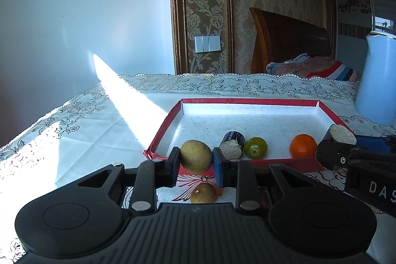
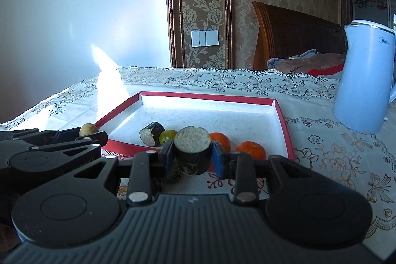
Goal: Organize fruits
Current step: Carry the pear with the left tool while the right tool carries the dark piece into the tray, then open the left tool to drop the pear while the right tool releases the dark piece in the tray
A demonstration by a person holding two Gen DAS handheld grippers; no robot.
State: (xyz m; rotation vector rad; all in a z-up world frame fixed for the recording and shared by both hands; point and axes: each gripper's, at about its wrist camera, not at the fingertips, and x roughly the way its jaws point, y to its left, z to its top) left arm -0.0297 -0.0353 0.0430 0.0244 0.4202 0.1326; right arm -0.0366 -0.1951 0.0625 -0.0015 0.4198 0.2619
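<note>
Now both tools are gripping: left tool (image 1: 196,162) clamping the yellow-green fruit (image 1: 196,156), right tool (image 2: 190,158) clamping the dark cut piece (image 2: 192,151); lift each clear of the red tray (image 1: 247,101) rim before releasing inside

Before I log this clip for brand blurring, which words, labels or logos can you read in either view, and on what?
"Midea": on the light blue kettle, near its top.
"DAS": white letters on the right tongs' black body, cut off at the picture's edge.
"Mosi" or similar: on the blanket on the bed, too small to be sure.
Nothing else is legible.
</note>
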